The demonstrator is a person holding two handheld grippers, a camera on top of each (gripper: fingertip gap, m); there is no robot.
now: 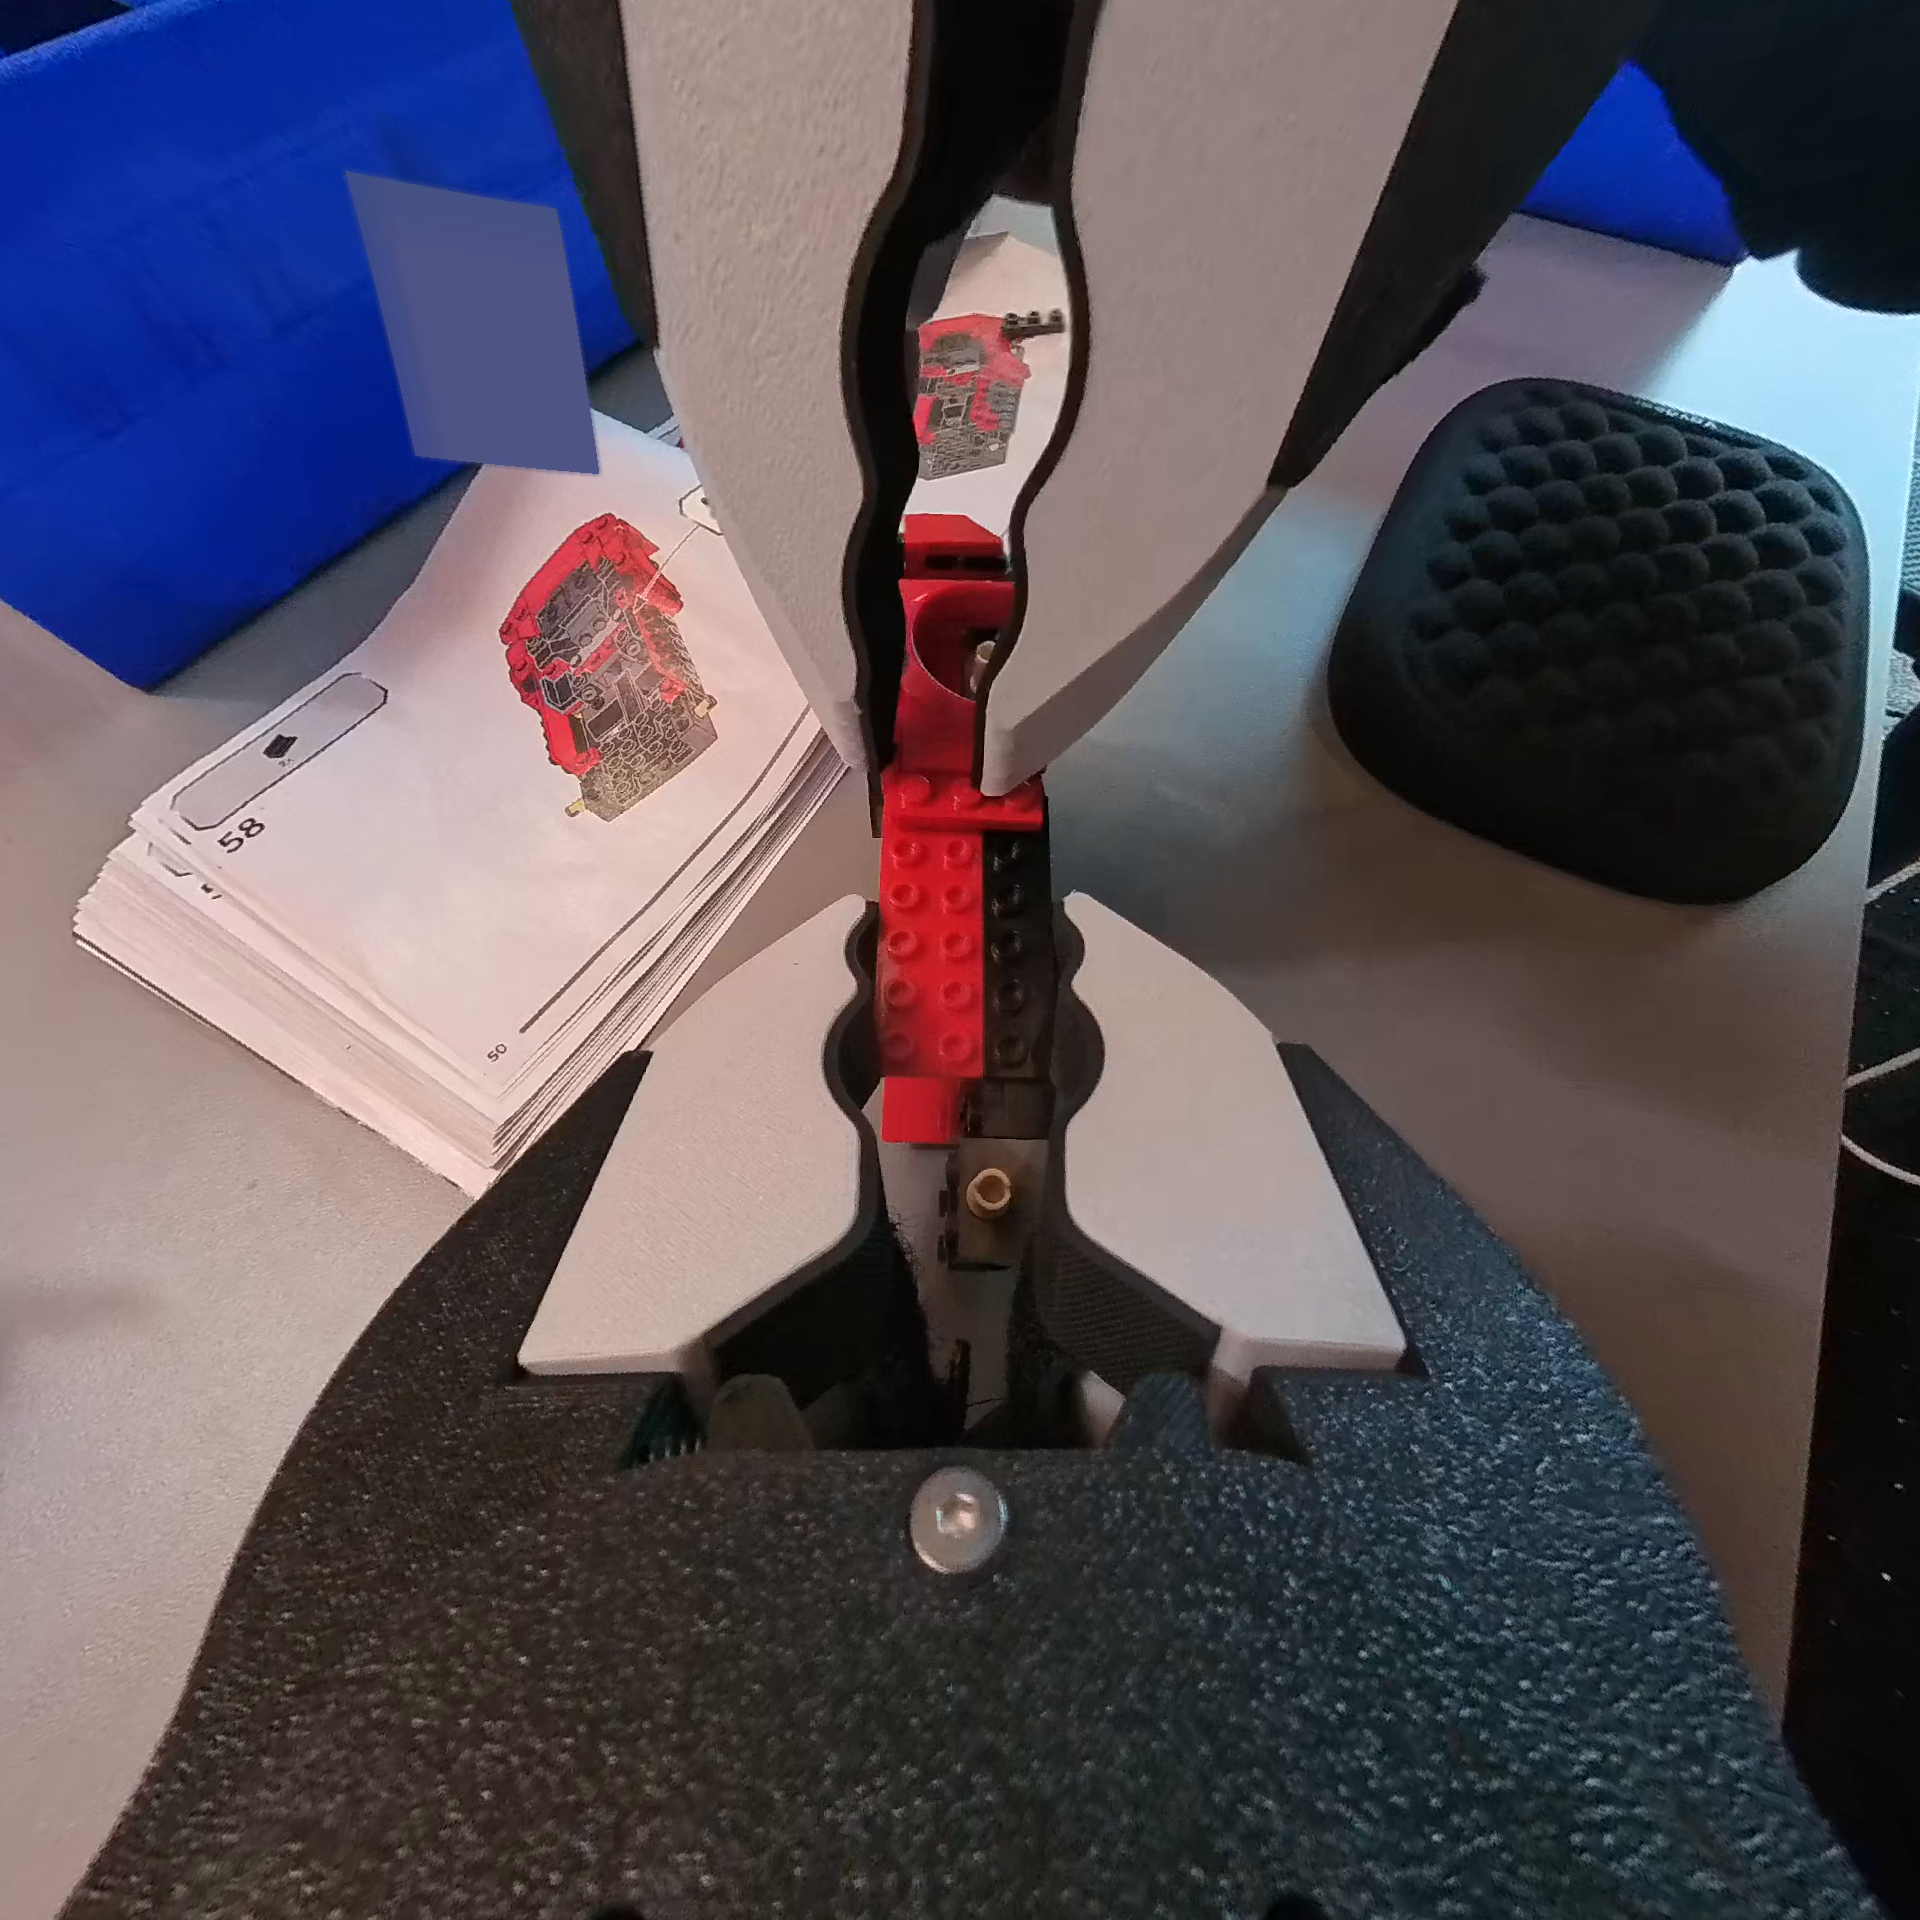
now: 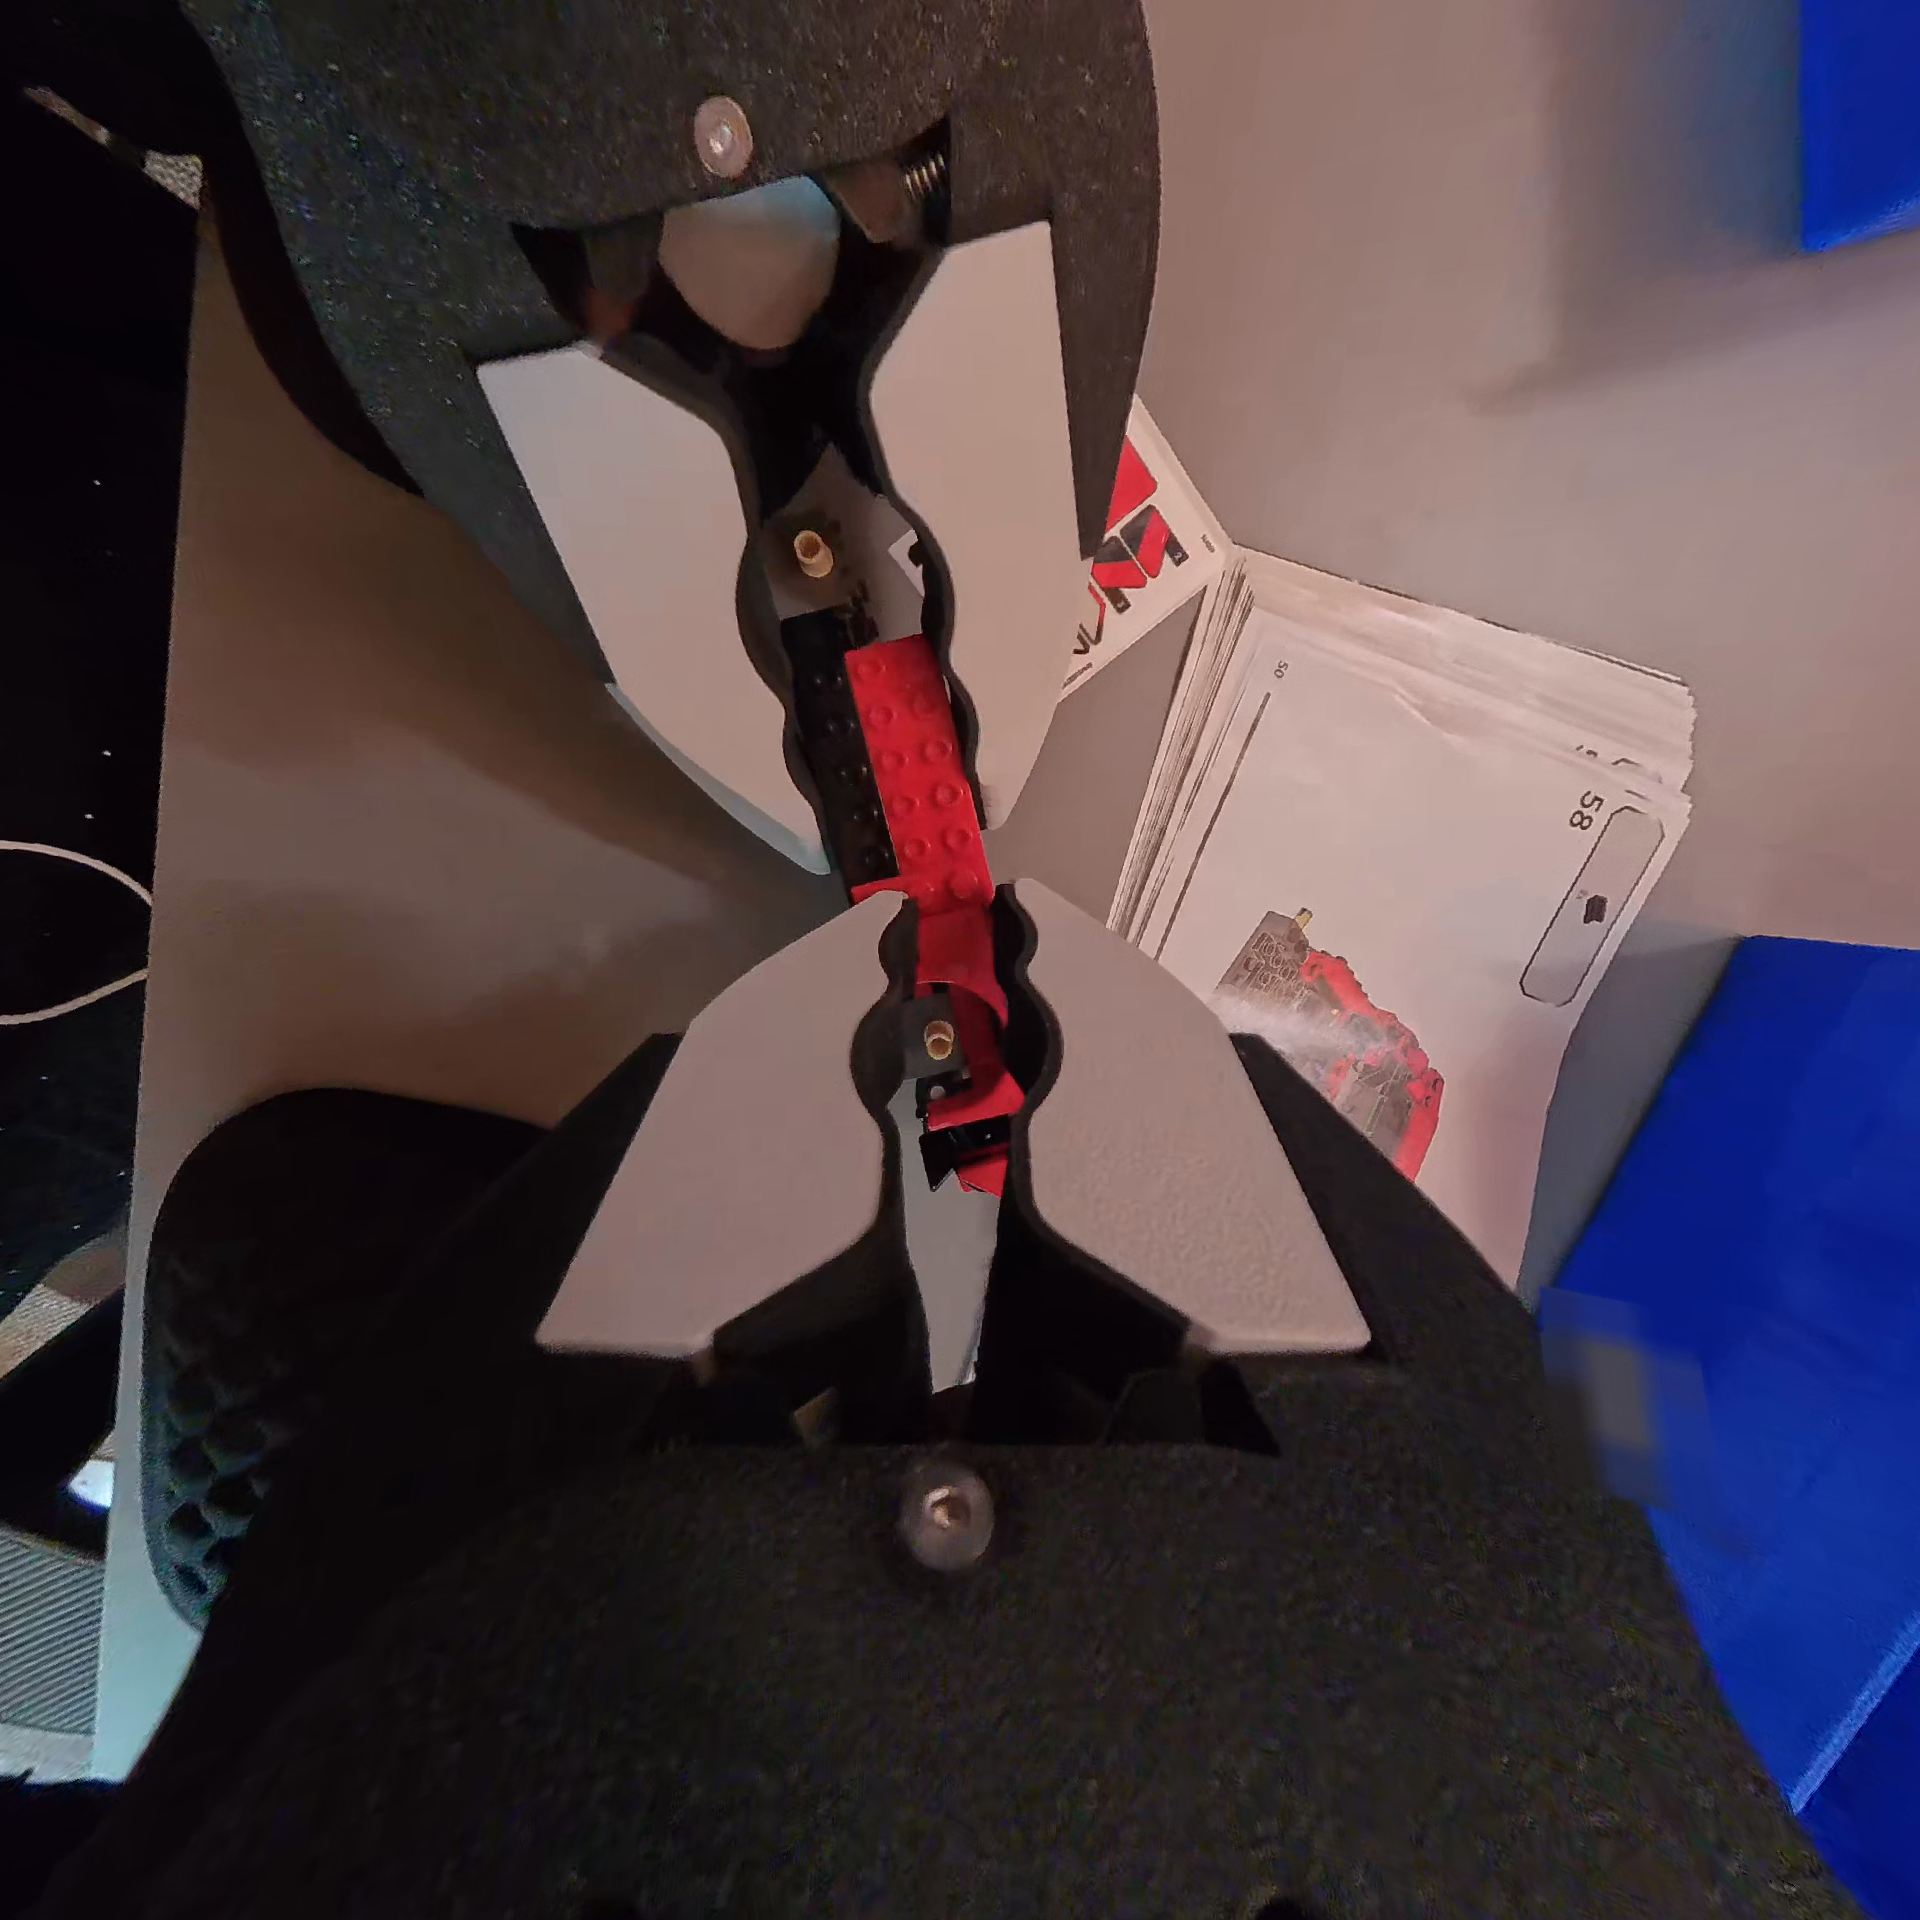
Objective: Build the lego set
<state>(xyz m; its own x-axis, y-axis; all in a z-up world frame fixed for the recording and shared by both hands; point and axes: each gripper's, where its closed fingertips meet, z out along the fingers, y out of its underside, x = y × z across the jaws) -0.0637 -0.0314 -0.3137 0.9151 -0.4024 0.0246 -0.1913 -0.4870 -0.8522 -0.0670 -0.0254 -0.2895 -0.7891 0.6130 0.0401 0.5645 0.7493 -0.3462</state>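
A narrow red and black lego assembly (image 1: 930, 935) is held in the air between both grippers, seen edge-on with its studs showing. My left gripper (image 1: 966, 925) is shut on its near end, where a tan pin (image 1: 987, 1190) sticks out. My right gripper (image 1: 935, 764) comes from the opposite side and is shut on the far, red curved end. In the right wrist view my right gripper (image 2: 956, 909) clamps the red curved end, and the left gripper (image 2: 909, 842) holds the studded part of the assembly (image 2: 914, 769). The two grippers' fingertips almost touch.
An open instruction booklet (image 1: 436, 831) lies on the grey table (image 1: 208, 1351) below, also in the right wrist view (image 2: 1403, 831). A blue bin (image 1: 208, 364) stands beside it. A black dimpled pad (image 1: 1621, 644) lies near the table's edge. My two grippers' fingertips are within a few centimetres of each other.
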